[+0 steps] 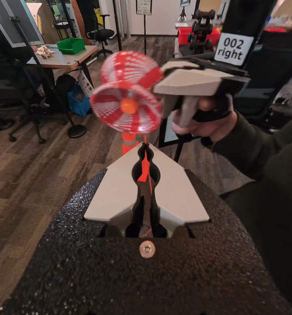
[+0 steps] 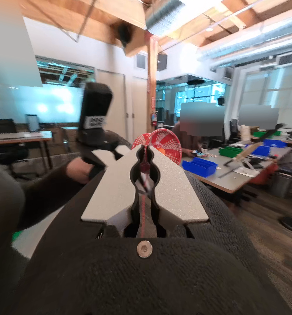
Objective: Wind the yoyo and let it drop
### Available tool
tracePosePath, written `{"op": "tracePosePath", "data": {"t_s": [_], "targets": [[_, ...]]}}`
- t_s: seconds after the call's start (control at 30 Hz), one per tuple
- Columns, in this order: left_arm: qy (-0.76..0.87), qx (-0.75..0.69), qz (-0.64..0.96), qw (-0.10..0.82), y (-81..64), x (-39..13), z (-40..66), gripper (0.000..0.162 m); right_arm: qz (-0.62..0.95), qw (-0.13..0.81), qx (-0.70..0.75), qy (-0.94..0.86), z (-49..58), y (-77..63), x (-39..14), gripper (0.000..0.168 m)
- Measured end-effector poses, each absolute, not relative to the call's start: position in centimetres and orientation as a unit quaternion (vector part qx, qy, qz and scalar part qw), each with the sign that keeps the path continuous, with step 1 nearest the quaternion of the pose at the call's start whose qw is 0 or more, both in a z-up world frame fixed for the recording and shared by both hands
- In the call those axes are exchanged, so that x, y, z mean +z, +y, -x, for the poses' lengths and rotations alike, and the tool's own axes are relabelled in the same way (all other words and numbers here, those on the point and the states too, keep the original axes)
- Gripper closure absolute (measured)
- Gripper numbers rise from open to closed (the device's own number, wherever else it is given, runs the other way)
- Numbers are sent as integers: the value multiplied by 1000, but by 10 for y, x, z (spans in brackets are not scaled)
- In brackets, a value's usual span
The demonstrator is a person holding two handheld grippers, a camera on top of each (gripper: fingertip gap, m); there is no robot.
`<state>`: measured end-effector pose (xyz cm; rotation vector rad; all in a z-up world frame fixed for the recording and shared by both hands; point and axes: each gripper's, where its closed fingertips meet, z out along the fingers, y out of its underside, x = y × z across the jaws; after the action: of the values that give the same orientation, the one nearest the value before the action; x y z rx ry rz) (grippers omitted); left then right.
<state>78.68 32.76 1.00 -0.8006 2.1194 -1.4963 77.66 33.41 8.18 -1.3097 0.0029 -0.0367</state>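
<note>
In my left wrist view, the left gripper (image 1: 146,144) had its two pale fingers (image 1: 119,184) drawn together, tips touching, clenched on the thin orange string (image 1: 149,180) that ran down the slot between them. Just past those tips and a little above them hung the yoyo (image 1: 127,92), two red-and-white patterned discs with an orange hub, blurred. To the right of it, the right gripper (image 1: 159,80) came in sideways with its tips at the edge of the yoyo, a hand (image 1: 201,122) wrapped round its black handle. Beyond the fingertips stood an orange cone (image 1: 129,142) on the wood-look floor (image 1: 31,170), and farther off to the left a table (image 1: 65,59) carried a green bin (image 1: 71,45).

In my right wrist view, the right gripper (image 2: 146,148) was likewise squeezed shut, and I saw the string (image 2: 142,216) passing between its fingers (image 2: 174,187). The yoyo (image 2: 165,146) sat directly past the tips, pressed close to them. The left gripper (image 2: 112,150) crossed in from the left, beside my tips. Farther right, blue bins (image 2: 199,166) lay on a long desk (image 2: 232,180).
</note>
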Motion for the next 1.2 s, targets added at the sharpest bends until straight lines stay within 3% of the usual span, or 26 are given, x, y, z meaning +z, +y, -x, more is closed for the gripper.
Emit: {"op": "tracePosePath", "data": {"t_s": [0.17,0.43,0.67,0.73,0.87,1.03,1.2], "targets": [[754,-548,296,210,343,2,-801,162,621,778,15,-96,-742,339,74,168],[783,-472,223,338,361,35,-799,162,727,662,-97,-156,-744,337,33,167],[803,-368,166,439,337,49,-783,162,717,654,-223,-92,-774,335,51,167],[801,-390,173,421,329,52,-776,162,699,667,-243,-81,-774,334,60,167],[801,-496,180,283,308,48,-758,162,661,679,-317,-38,-790,325,80,168],[807,-508,218,208,306,14,-764,162,604,750,-269,-19,-779,316,104,167],[746,-592,254,169,291,20,-769,159,591,772,-231,18,-789,304,105,168]]}}
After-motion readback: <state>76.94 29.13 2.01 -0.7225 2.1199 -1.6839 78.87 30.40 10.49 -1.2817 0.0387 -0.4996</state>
